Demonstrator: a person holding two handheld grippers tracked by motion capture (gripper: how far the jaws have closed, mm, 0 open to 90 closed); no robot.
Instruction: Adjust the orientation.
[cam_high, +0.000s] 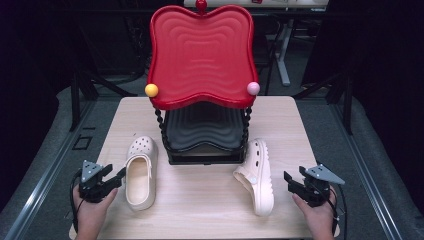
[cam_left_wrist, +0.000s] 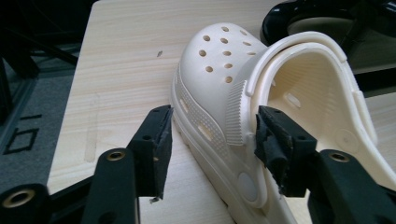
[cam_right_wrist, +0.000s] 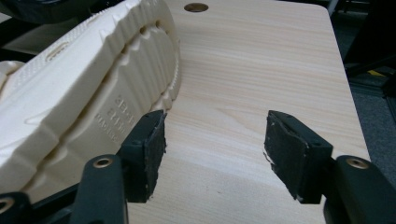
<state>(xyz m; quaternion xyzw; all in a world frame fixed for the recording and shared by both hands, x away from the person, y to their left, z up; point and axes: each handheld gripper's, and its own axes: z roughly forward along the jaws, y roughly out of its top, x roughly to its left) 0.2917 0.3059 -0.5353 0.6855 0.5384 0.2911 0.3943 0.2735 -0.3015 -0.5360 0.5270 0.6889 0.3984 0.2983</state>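
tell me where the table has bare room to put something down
The widest bare patch is the front middle of the table, between the upright shoe and the shoe on its side, in front of the rack. Bare strips also flank the rack. It is tight around each shoe, with the left tool and right tool close by.

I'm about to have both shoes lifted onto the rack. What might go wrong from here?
1. The left tool straddles the upright cream foam clog at its thin side wall; a pinch there may bend it and slip.
2. The other cream clog lies on its side, ridged sole toward the open right tool; a grip may be awkward.
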